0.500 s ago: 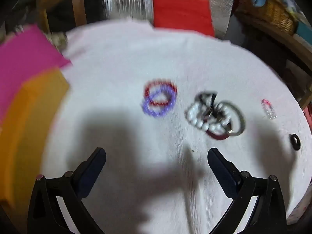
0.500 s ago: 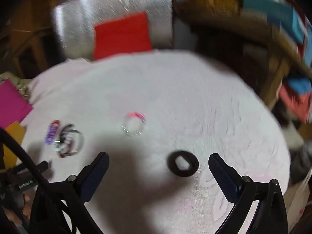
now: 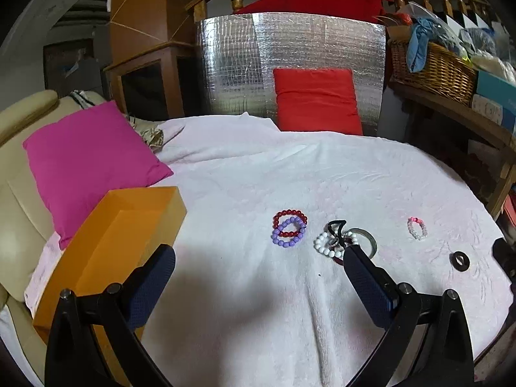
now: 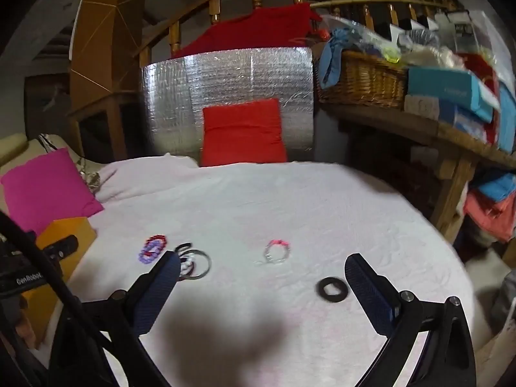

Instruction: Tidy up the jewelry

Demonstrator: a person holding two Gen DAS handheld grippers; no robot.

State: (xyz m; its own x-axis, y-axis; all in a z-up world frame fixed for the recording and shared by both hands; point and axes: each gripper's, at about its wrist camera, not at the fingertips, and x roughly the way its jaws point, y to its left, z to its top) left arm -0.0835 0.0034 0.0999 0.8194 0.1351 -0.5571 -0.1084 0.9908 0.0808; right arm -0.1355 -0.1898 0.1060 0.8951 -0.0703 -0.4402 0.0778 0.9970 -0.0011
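Observation:
Jewelry lies on a white towel (image 3: 245, 174). A red bead bracelet (image 3: 280, 216) overlaps a purple one (image 3: 283, 242). To their right is a pile of a white bead bracelet (image 3: 322, 246), a black piece (image 3: 335, 225) and a metal bangle (image 3: 371, 240). Further right lie a clear and pink bracelet (image 3: 416, 227) and a black ring (image 3: 459, 261). An open orange box (image 3: 129, 222) stands at the left. My left gripper (image 3: 259, 266) is open and empty, short of the bracelets. My right gripper (image 4: 261, 271) is open and empty, with the black ring (image 4: 332, 289) near its right finger.
A pink cushion (image 3: 87, 158) lies behind the orange box. A red cushion (image 3: 317, 104) leans on a silver foil panel (image 3: 238, 64) at the back. A wicker basket (image 3: 432, 67) and boxes sit on a wooden shelf at the right.
Both grippers have pulled back and tilted up, so the jewelry sits lower and further off in both views. Both stay open.

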